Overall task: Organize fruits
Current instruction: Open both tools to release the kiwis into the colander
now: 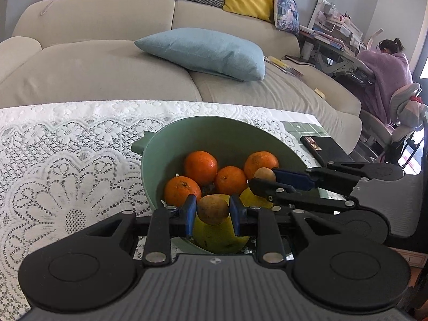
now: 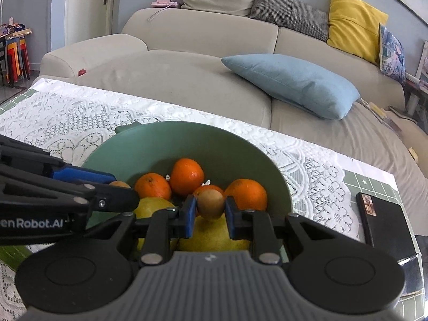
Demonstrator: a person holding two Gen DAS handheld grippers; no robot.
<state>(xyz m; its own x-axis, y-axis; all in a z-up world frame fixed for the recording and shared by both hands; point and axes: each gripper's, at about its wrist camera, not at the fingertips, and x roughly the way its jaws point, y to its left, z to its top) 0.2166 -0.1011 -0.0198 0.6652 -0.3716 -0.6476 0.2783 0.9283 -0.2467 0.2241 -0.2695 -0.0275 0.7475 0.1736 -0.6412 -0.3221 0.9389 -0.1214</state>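
Note:
A green bowl [image 1: 203,119] [image 2: 187,126] stands on the lace-covered table and holds several oranges [image 1: 200,167] [image 2: 186,176] and two large yellow fruits [image 1: 216,236] [image 2: 214,234]. My left gripper [image 1: 213,211] is shut on a small brown fruit [image 1: 213,208] just above the bowl's near side. In the right wrist view it comes in from the left [image 2: 123,187]. My right gripper [image 2: 210,208] is shut on a second small brown fruit [image 2: 210,203] over the yellow fruit. From the left wrist view it reaches in from the right [image 1: 263,178].
A black flat box [image 1: 319,147] [image 2: 382,219] lies on the table's right end, near the edge. A beige sofa [image 1: 107,61] with a blue cushion [image 1: 206,52] runs behind the table. A person in a purple top [image 1: 385,72] sits at a desk far right.

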